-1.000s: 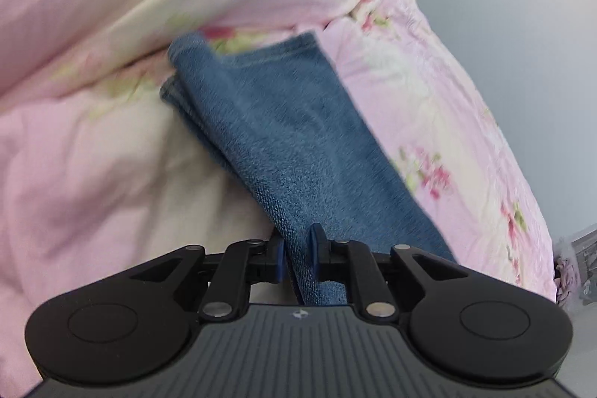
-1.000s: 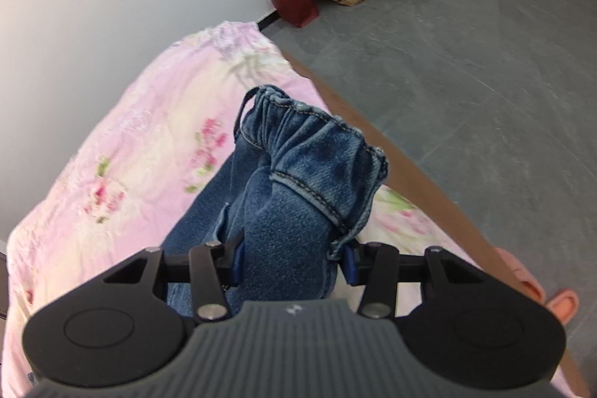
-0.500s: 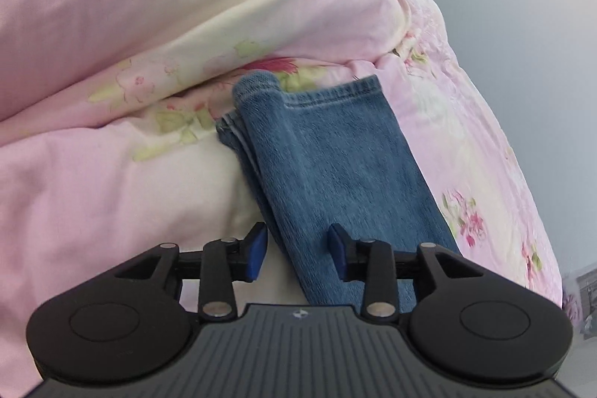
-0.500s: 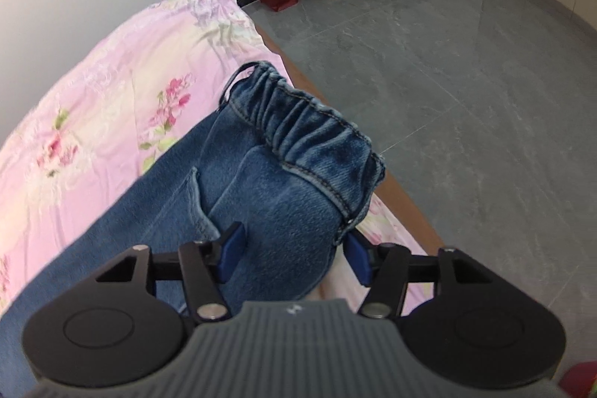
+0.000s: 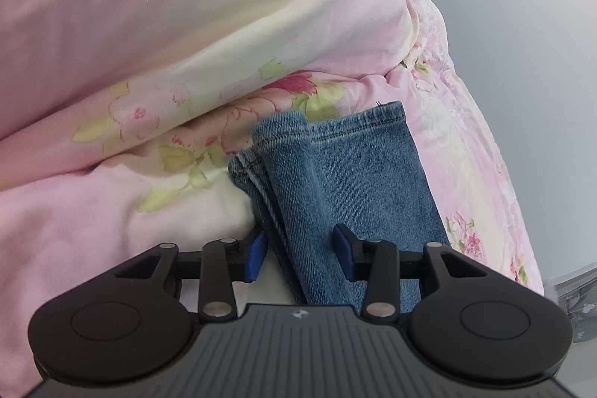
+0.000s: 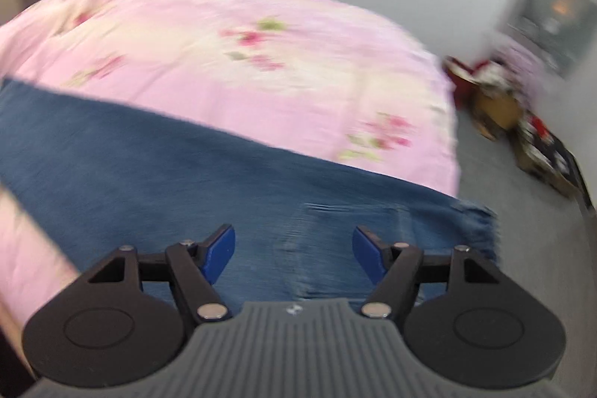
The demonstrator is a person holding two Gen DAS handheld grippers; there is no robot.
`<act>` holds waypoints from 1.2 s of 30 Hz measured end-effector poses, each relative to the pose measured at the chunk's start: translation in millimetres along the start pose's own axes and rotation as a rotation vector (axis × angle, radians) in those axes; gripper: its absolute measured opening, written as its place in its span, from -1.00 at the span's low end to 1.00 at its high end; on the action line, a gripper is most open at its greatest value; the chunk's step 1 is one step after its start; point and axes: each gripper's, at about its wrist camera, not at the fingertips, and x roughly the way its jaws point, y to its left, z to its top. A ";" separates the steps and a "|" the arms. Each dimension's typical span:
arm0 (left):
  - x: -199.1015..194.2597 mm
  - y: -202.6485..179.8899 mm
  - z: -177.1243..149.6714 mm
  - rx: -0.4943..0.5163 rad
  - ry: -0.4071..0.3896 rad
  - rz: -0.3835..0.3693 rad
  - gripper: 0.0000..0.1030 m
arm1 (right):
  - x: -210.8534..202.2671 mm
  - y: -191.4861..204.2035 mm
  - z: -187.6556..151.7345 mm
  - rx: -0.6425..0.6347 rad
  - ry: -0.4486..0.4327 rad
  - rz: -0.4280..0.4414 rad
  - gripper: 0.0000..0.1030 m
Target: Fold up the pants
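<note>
The jeans [image 5: 347, 181] are laid flat on the pink floral bed [image 6: 231, 69] — hems beside the duvet [image 5: 168, 25]. The left gripper [image 5: 300, 250] and right gripper [image 6: 294, 250] are spread wide over the denim — nothing is held.

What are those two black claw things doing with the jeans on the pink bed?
A person is folding a pair of blue jeans on the flowery pink bed cover, using a gripper in each hand. The left gripper is open over the leg cuffs, which lie stacked beside a puffy pink quilt. The right gripper is open too, above the flat jeans. Neither one is gripping anything.
</note>
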 end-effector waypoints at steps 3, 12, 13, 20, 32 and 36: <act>0.3 2.9 5.3 -0.002 -0.006 -0.015 -0.08 | 22.7 44.2 18.5 -0.147 0.026 0.097 0.30; -2.9 2.4 5.9 0.047 -0.045 -0.041 -0.51 | 93.3 143.3 58.8 -0.494 0.106 0.259 0.30; -4.7 -0.3 5.4 0.073 -0.054 -0.039 -0.55 | 101.1 150.8 64.0 -0.517 0.111 0.276 0.29; -11.1 -13.8 3.8 0.178 -0.082 -0.027 -0.63 | 149.7 206.5 107.2 -0.557 0.152 0.383 -0.19; -0.3 -7.3 17.6 0.181 0.005 -0.015 -0.40 | 211.0 295.3 163.8 -0.637 0.181 0.465 -0.21; 7.9 1.4 22.4 0.128 0.026 -0.034 -0.36 | 232.3 301.0 163.2 -0.653 0.230 0.476 -0.18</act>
